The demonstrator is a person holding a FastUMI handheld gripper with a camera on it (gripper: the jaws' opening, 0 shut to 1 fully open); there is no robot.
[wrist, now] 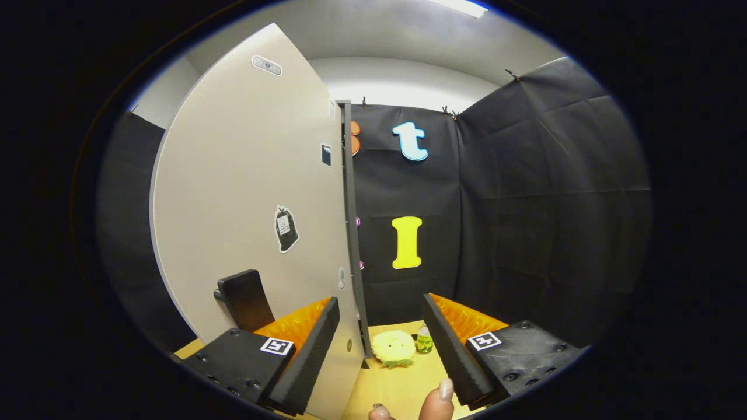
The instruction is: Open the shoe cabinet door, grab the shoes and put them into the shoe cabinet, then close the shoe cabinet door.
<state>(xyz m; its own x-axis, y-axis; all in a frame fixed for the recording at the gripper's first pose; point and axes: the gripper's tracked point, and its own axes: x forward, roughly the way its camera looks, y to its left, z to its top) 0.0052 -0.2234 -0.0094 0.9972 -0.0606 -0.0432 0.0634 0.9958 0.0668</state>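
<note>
Gripper (379,350) spread wide before the edge of the shoe cabinet door (251,204), grasping nothing.

Door standing open, edge-on, its pale inner face bearing a few stickers to the left of that edge; the edge falling in the gap between the fingers, nearer the left one, touching or apart impossible to tell. Dark handle (245,298) jutting from the door face, just beyond the left finger. To the right of the door edge, on the yellow counter (402,385), a pale yellow plush toy (393,348) with a small green bottle (424,340) just beside it. Fingertips of a hand (435,402) near the right finger. No shoes to be made out.
</note>
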